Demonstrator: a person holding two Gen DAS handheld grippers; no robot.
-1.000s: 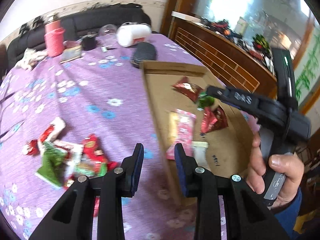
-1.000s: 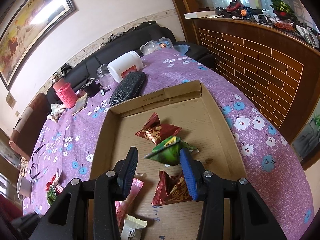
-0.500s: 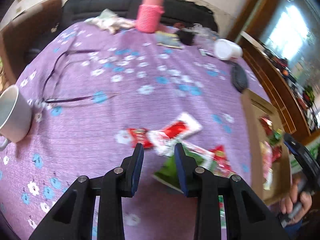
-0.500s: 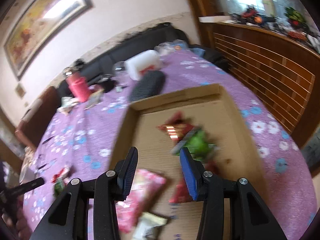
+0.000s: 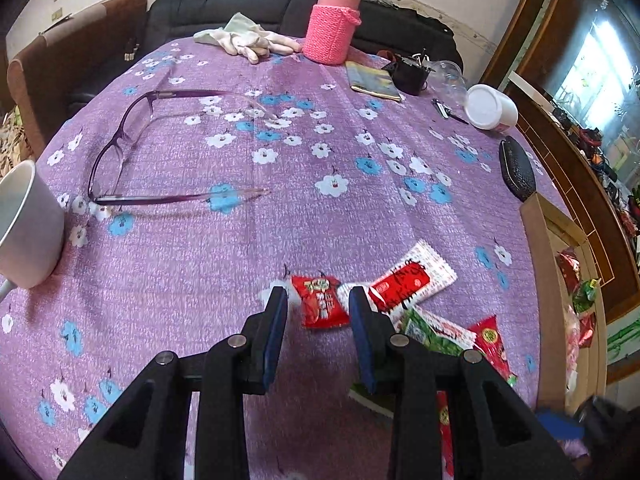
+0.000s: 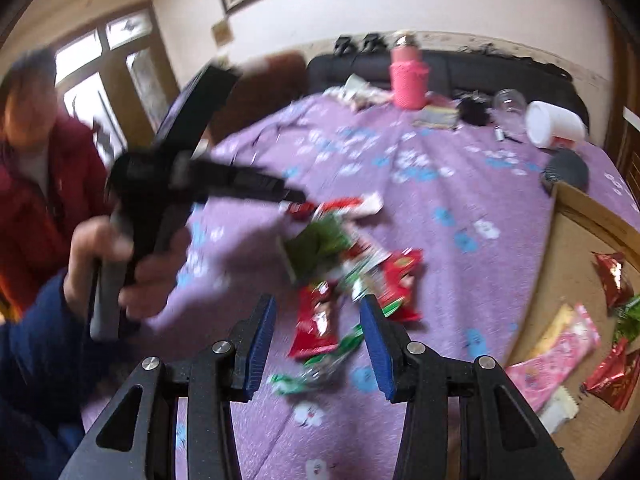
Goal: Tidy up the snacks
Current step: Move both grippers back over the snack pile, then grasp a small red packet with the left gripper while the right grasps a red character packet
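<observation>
Both cameras have swung away from the cardboard box toward the loose pile of snacks on the purple flowered tablecloth [image 5: 280,184]; half a second ago the right one looked straight into the box.

At the far left of the left wrist view a white mug [image 5: 24,224] is cut off by the frame edge, with one pair of purple glasses [image 5: 120,152] beside it. The left gripper [image 5: 318,308] has its jaws apart on either side of a small red packet [image 5: 322,300], which lies flat on the cloth; I cannot tell whether the pads touch it. Just right of it lies a long red-and-white packet [image 5: 412,280], then a green packet [image 5: 432,334] partly hidden behind the gripper finger.

In the right wrist view the right gripper [image 6: 318,332] hangs with jaws apart above the pile [image 6: 348,272], gripping nothing. Motion blur smears the packets, so their number is unclear; at least five show. The cardboard box [image 6: 592,216] at the right edge is cut off, and about six packets show inside it.
</observation>
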